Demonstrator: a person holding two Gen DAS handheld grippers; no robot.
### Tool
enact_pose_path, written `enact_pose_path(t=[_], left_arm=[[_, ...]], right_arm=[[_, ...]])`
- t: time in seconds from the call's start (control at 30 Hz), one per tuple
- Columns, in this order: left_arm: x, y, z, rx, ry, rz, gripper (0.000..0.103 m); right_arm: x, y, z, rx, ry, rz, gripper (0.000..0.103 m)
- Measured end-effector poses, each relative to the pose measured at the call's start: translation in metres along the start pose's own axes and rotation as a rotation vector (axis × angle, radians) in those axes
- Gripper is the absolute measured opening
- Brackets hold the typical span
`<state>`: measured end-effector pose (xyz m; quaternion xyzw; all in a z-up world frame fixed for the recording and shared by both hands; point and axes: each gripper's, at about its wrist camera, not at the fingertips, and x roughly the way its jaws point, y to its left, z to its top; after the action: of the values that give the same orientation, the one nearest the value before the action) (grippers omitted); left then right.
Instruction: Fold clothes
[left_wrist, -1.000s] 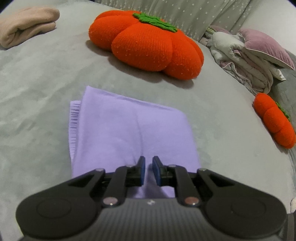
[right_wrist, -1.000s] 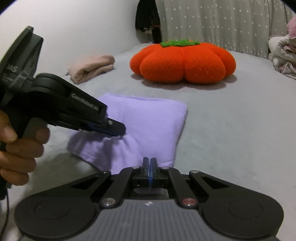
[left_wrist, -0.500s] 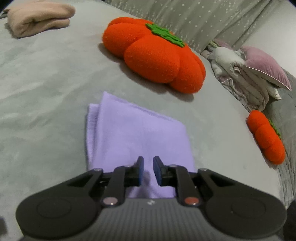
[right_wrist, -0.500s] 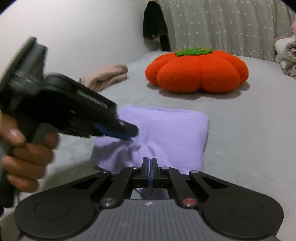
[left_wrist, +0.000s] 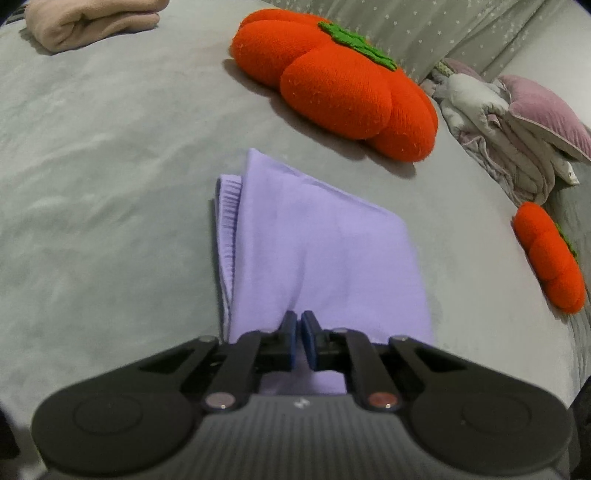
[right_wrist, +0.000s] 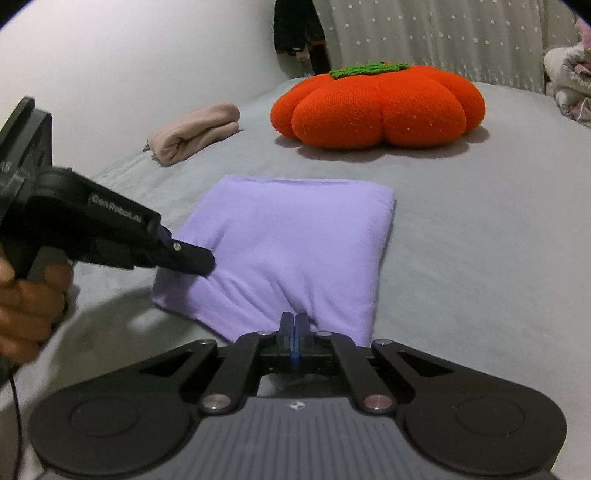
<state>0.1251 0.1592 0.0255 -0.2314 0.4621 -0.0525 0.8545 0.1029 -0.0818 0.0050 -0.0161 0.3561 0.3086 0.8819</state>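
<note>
Landmark = the big orange pumpkin-shaped knitted cushion w/ green stalk (right_wrist: 376, 107), sitting on the grey bed cover (left_wrist: 110, 147).

Left of the cushion, well apart: a rolled beige soft garment (right_wrist: 195, 131), looks already done.

In front of the cushion, near but not touching: the folded lilac knit garment (right_wrist: 291, 240), lying flat on the bed in a thick, pillowy rectangle. In the left wrist view its left side shows a ribbed hem and stacked layers (left_wrist: 227, 221).

Left gripper (right_wrist: 201, 263) sits at the garment's near left corner; its fingers have just been closing and are nearly together, only a thin slit between the blue pads. Whether cloth is pinched there – can't tell. Right gripper (right_wrist: 294, 328) is at the near edge, fingers fully together; fabric puckers into a crease right ahead of the tips, so prob. nipping or pressing a bit of cloth, not certain.

Handling, my read: light, soft, floppy, no stiffness, not fragile. Layers will slide & sag if lifted from one point. Best hold = both near corners, through all layers, keep it low.

Right of the cushion: a crumpled pale bedding pile (left_wrist: 517, 140) and a small orange pumpkin cushion (left_wrist: 550, 258).
</note>
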Motion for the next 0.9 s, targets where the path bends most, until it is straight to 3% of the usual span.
enact_pose_path(t=[0.27, 0.43, 0.6, 0.9], left_arm=[[-0.008, 0.008, 0.002, -0.031, 0.019, -0.027, 0.008], [-0.028, 0.002, 0.007, -0.003, -0.080, -0.060, 0.018], [-0.016, 0.006, 0.011, -0.031, -0.093, -0.024, 0.018], [-0.004, 0.005, 0.008, 0.009, -0.044, 0.033, 0.014]], right_arm=[[-0.010, -0.002, 0.005, -0.044, 0.031, 0.002, 0.000], [-0.018, -0.002, 0.023, -0.047, -0.035, 0.002, 0.002], [0.008, -0.007, 0.044, -0.021, -0.032, -0.001, 0.002], [0.033, -0.024, 0.042, 0.014, -0.017, -0.045, 0.000]])
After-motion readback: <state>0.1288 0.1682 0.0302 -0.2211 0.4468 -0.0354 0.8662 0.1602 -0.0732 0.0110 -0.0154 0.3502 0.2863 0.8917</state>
